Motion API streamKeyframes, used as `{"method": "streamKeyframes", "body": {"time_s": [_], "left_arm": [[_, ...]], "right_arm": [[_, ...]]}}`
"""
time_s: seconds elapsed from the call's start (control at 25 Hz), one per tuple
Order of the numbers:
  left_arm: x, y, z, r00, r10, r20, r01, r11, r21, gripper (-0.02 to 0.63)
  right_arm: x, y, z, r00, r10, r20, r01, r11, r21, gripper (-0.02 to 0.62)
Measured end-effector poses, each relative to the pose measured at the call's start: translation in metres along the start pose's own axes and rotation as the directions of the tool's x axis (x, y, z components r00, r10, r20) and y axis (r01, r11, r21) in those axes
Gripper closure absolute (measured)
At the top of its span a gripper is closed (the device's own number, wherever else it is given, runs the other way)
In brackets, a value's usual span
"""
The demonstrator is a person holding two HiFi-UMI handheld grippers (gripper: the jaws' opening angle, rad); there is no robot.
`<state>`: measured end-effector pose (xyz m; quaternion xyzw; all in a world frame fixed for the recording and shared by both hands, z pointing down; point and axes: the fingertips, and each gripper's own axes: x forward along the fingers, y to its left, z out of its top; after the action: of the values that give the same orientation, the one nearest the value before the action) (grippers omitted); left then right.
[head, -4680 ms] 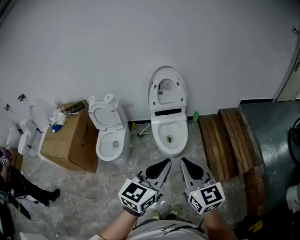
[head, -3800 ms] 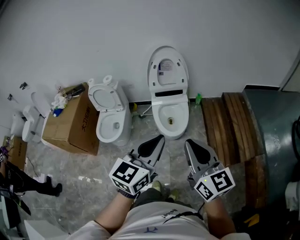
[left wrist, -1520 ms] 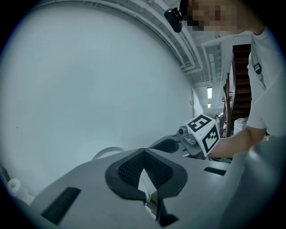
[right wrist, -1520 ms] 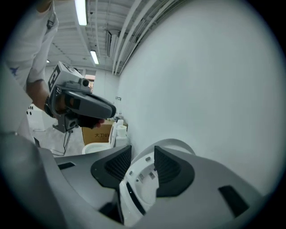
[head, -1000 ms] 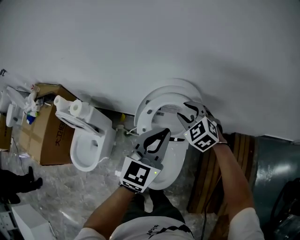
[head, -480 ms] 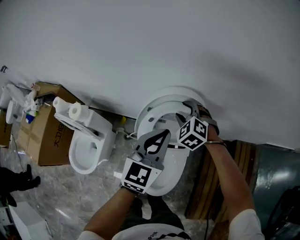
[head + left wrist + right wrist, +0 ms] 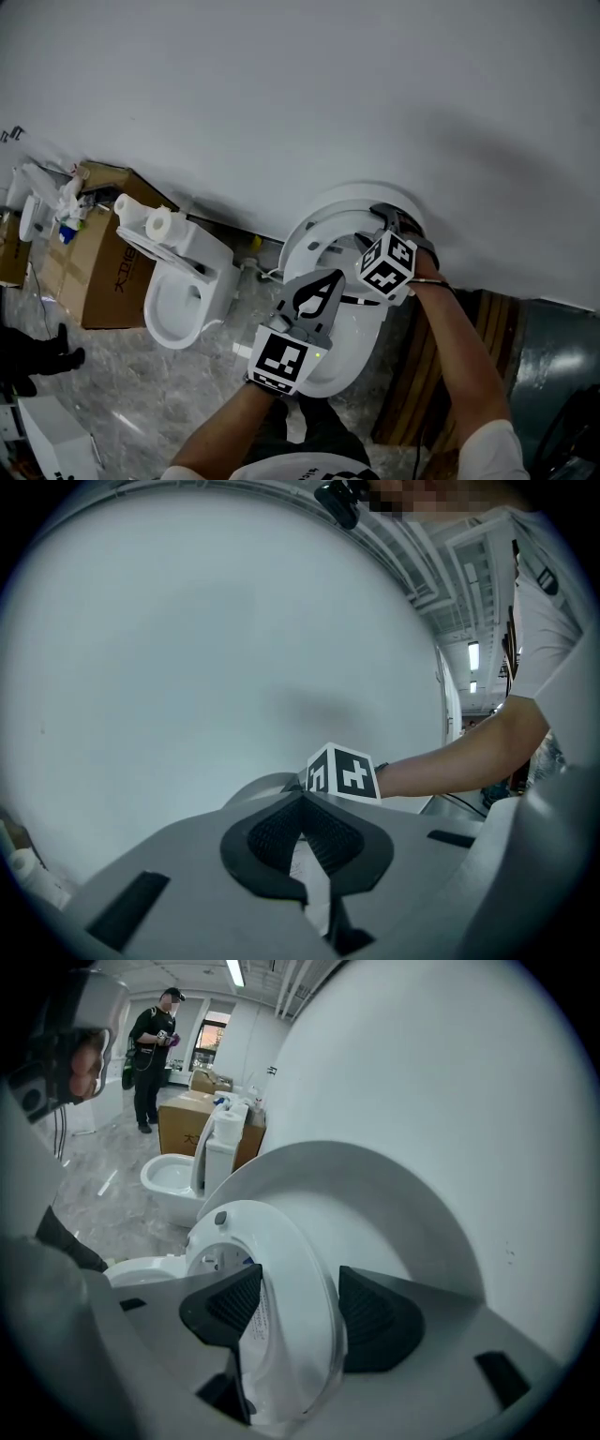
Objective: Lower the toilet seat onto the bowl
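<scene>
The toilet seat (image 7: 281, 1269) stands raised, leaning back toward the upright lid (image 7: 394, 1204). Its upper rim sits between the fingers (image 7: 380, 1321) of the right gripper (image 7: 300, 1286). Those fingers are spreading. One pad lies close to the seat's front face and the other stands just clear of its back edge, so the rim is between them but not pinched.

In the head view the right gripper (image 7: 396, 220) reaches to the top of the seat (image 7: 302, 242). The lid (image 7: 352, 194) is just behind its fingers, with the wall (image 7: 281, 94) beyond that. The left gripper (image 7: 326, 277) hovers lower, in front of the seat and above the bowl (image 7: 361, 323). Its fingers (image 7: 328, 841) are pressed together at the tips with nothing between them.

Well to the left of the left fingers stand a second toilet (image 7: 178, 300) and a cardboard box (image 7: 94, 281). Far beyond the right fingers, a person (image 7: 150, 1044) stands on the floor.
</scene>
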<state>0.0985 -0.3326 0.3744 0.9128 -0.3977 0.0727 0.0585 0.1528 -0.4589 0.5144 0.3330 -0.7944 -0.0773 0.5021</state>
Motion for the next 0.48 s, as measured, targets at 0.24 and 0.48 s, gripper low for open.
{"method": "streamKeyframes", "body": {"time_s": [0.24,0.48], "left_arm": [[-0.006,0.006,-0.006,1.0,0.015,-0.008,-0.015,1.0,-0.011,0.6],[-0.014,0.004,-0.006,1.0,0.009,-0.007,-0.009,1.0,-0.006,0.6]], "right_arm": [[-0.001,0.004,0.001,1.0,0.018,-0.002,-0.018,0.999,-0.034,0.344],[-0.023,0.024,0.0,1.0,-0.009,0.018,0.011,0.996,-0.084,0.345]]}}
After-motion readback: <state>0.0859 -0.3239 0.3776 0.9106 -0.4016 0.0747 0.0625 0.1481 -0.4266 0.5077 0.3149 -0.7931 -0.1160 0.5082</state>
